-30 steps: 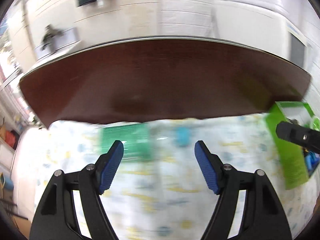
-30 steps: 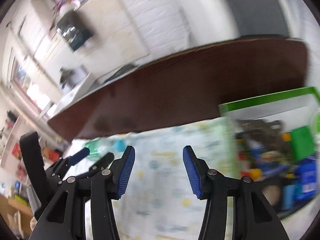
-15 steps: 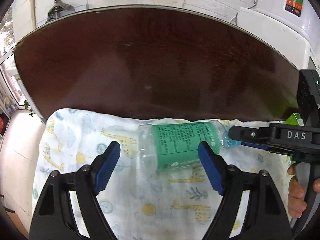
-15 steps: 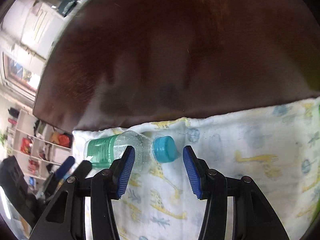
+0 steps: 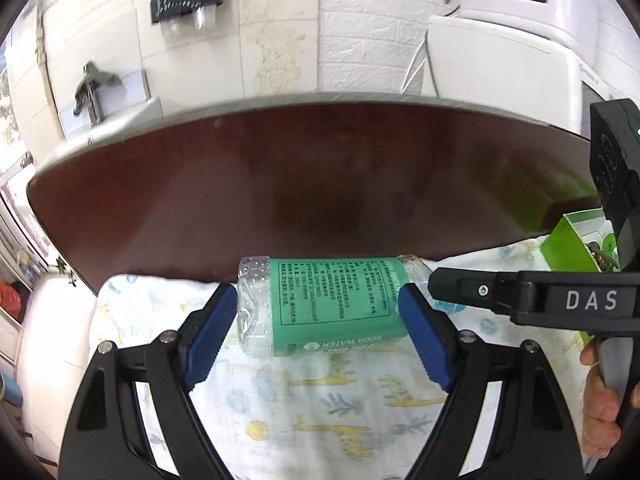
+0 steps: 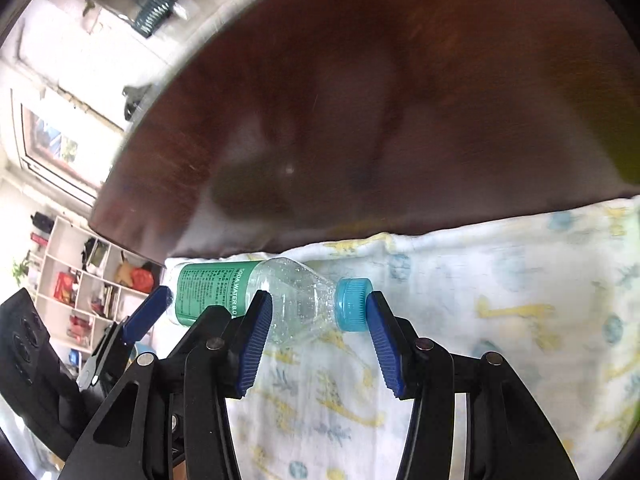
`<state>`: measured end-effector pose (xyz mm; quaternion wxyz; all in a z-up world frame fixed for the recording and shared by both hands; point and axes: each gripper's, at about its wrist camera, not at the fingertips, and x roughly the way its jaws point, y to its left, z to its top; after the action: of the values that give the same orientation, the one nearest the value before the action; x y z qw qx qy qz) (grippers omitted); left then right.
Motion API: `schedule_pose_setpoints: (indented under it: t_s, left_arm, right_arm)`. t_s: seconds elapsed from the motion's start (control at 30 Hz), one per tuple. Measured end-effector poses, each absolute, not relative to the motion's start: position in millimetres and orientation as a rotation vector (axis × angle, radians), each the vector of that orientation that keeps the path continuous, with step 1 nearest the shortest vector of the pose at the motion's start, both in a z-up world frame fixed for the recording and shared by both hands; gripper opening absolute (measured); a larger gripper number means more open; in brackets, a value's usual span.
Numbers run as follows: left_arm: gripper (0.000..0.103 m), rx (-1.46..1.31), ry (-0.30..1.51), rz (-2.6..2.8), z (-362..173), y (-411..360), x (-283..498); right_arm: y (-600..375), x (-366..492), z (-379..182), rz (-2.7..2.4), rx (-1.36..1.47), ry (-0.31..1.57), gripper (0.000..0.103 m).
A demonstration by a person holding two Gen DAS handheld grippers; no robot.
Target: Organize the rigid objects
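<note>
A clear bottle (image 5: 320, 304) with a green label and a blue cap (image 6: 352, 304) lies on its side on a cloth (image 5: 320, 408) printed with giraffes, near the cloth's far edge, where the dark brown worktop (image 5: 304, 168) shows bare. The left claw (image 5: 316, 336) straddles the bottle's labelled body, base end by one blue pad and shoulder by the other; its jaws have just been opening and stand wide, and the pads seem at most to brush the bottle rather than press it. The right claw (image 6: 316, 328) brackets the neck end: one pad sits at the clear shoulder, the other just beside the cap, and whether either pad touches I cannot tell. In the left view a hand (image 5: 600, 408) holds the right claw's handle, and a green box (image 5: 576, 244) stands at the cloth's right edge.
</note>
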<state>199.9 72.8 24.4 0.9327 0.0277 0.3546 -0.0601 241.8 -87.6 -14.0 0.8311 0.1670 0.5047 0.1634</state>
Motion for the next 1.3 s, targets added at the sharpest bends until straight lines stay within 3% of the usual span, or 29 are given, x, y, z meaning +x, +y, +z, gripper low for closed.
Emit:
schedule_pose_setpoints:
  t_s: [0.37, 0.7, 0.97, 1.17, 1.3]
  left_arm:
    - [0.082, 0.141, 0.578, -0.369, 97.5, -78.9, 157.9]
    - [0.082, 0.265, 0.633, -0.584, 82.3, -259.9, 144.9]
    - [0.083, 0.394, 0.713, -0.561, 45.5, -290.1, 151.1]
    - [0.083, 0.349, 0.721, -0.528, 52.5, -267.5, 139.5]
    - [0.087, 0.313, 0.710, -0.531, 60.5, -254.1, 118.8]
  right_arm:
    - [-219.6, 147.7, 83.2, 0.201, 0.398, 0.795, 0.052]
    - [-386.3, 95.9, 89.4, -0.100, 0.483, 0.738, 0.052]
    - [-435.6, 92.7, 61.1, -0.208, 0.477, 0.761, 0.052]
    - [-419.4, 64.5, 67.6, -0.260, 0.340, 0.746, 0.052]
    - [-398.9, 33.1, 75.6, -0.269, 0.265, 0.711, 0.063]
